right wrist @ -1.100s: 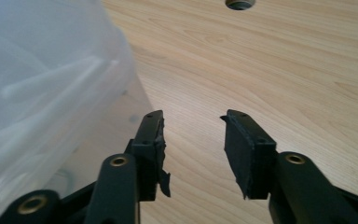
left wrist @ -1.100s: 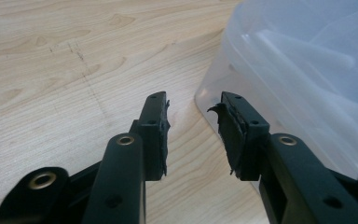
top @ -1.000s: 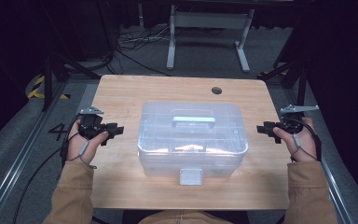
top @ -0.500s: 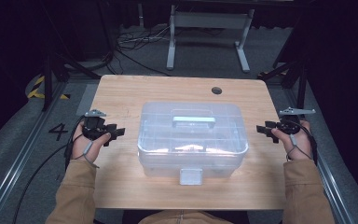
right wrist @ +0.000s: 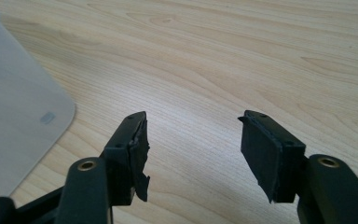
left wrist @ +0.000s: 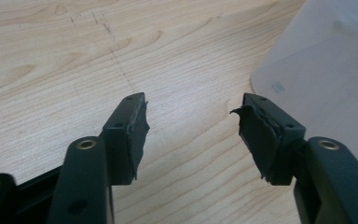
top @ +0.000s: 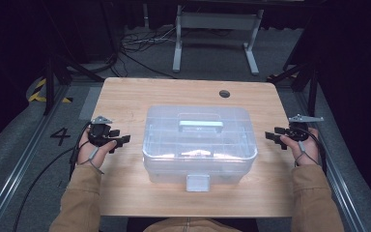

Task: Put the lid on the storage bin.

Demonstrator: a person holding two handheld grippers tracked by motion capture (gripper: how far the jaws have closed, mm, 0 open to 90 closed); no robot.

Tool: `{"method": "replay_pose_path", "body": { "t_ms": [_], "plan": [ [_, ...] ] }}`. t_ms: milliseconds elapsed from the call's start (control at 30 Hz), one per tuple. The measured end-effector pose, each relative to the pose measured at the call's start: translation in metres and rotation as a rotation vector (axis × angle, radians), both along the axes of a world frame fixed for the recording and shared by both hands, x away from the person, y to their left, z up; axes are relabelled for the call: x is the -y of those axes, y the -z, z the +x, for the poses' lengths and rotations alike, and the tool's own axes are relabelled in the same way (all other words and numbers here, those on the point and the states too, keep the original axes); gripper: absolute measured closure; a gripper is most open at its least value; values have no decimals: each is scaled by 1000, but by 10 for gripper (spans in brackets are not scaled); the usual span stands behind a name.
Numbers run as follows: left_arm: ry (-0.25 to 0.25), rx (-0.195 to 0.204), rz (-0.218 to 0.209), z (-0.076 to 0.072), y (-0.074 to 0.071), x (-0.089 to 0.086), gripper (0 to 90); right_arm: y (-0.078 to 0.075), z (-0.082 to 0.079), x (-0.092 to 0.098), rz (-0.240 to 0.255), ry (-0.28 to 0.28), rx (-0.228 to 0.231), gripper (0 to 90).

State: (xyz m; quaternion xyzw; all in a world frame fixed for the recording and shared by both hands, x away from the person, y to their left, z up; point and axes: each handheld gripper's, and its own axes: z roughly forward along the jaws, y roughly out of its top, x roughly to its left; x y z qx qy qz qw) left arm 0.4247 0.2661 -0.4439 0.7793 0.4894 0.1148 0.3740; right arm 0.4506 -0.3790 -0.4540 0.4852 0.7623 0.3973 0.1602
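The storage box (top: 200, 145) is translucent plastic, rectangular with rounded corners, lid on, with a pale handle and front latch. It sits mid-table (top: 125, 193). Left gripper (top: 121, 140) and right gripper (top: 269, 137) flank it, jaws just opened, nothing between.

My left tongs' view crops the clear box (left wrist: 326, 70) at its right edge (contents too hazy to tell); my sleeves (top: 79, 203) run off the bottom.
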Motion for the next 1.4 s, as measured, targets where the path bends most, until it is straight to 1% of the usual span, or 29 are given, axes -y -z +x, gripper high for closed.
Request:
{"method": "replay_pose_path", "body": {
  "t_ms": [33,67,267,300,333,367,467,533,633,700,867,933,1033,1067,1100,1233,1400],
  "plan": [
    [-2,1,6,1,2,-1,414,2,0,0,-1,4,3,415],
    [-3,-6,3,1,3,-1,412,3,1,1,-5,1,9,412],
    [2,-25,22,3,12,-4,403,13,4,0,-28,-17,10,412],
    [3,-27,25,4,13,-4,402,15,5,0,-30,-21,19,413],
    [15,-20,24,4,15,-5,400,16,5,-1,-30,-19,13,412],
    [15,-20,24,4,15,-5,396,16,5,-1,-30,-19,13,412],
    [37,-23,31,4,18,-4,396,23,7,-2,-44,-26,18,413],
    [58,-19,39,5,20,-4,396,27,7,-3,-44,-33,17,412],
    [87,-22,37,5,23,-3,399,31,8,-4,-53,-44,15,413],
    [99,-23,44,6,25,-3,399,33,9,-4,-57,-49,15,413],
    [123,-28,38,6,28,-3,401,38,9,-6,-68,-58,9,412],
    [124,-36,38,6,30,-3,403,39,10,-7,-77,-62,12,413],
    [124,-46,42,6,33,-2,403,40,10,-8,-76,-65,14,412],
    [118,-46,51,6,34,-2,404,40,10,-9,-76,-66,14,411],
    [123,-41,58,6,35,-1,401,41,10,-9,-76,-69,17,409],
    [120,-38,57,6,35,-1,400,41,10,-10,-79,-80,18,407],
    [119,-36,56,6,35,-1,396,40,10,-11,-94,-80,30,404]
  ]
}}
